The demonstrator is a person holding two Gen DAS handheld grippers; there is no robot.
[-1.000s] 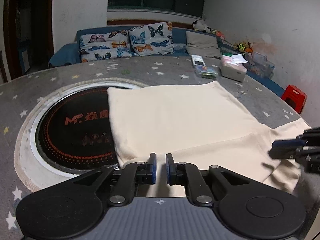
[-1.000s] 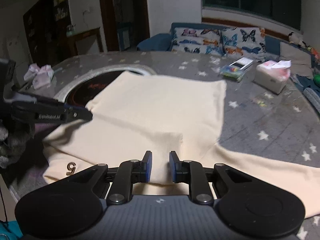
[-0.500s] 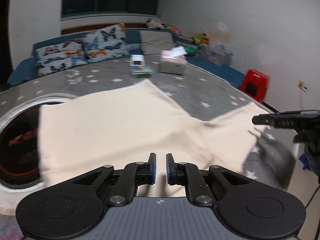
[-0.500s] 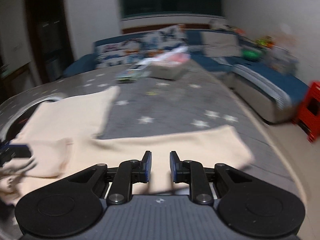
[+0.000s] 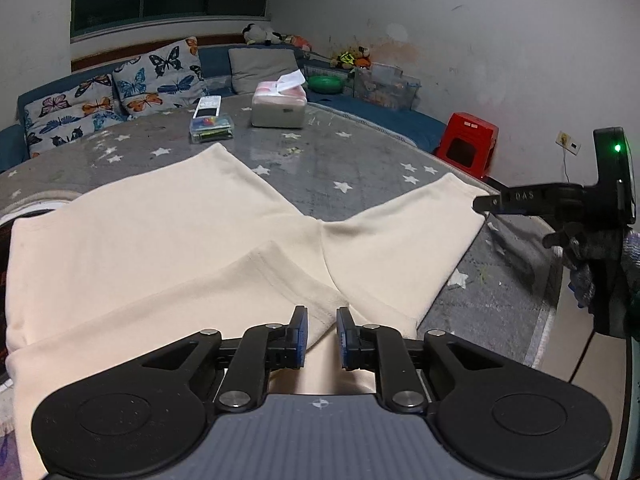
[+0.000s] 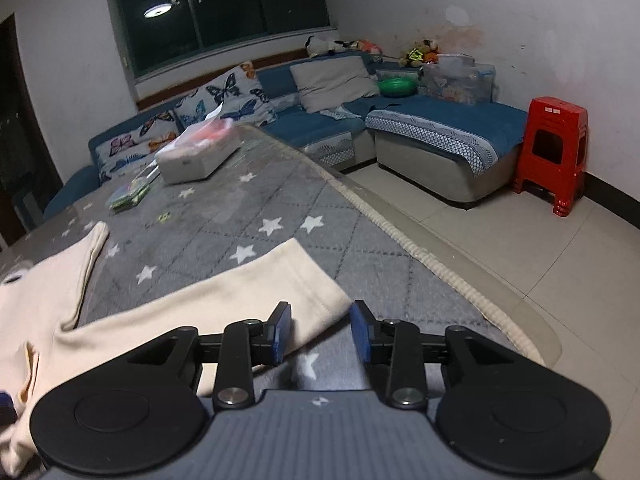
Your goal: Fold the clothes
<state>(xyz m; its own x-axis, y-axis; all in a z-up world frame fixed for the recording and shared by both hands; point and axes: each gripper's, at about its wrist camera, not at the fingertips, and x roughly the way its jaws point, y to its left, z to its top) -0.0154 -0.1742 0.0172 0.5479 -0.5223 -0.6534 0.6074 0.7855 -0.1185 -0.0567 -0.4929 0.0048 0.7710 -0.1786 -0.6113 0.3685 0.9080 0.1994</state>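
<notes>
A cream garment [image 5: 168,240] lies spread flat on the round counter [image 5: 328,164], which is covered with a grey star-printed cloth, and one long sleeve [image 6: 224,304] stretches out toward the counter's edge nearest the sofa. The left tool [image 5: 322,334] hovers over a folded layer near the garment's middle, its blue pads a narrow gap apart with nothing pinched between them. The right tool [image 6: 320,330] sits at the sleeve's cuff, jaws spread wide (the cuff corner lies between the pads, untouched as far as I can see). Farther back on the counter stand a tissue box [image 5: 279,108] and a small clear case [image 5: 211,126]. A red stool [image 6: 554,156] stands on the tiled floor by the wall.
</notes>
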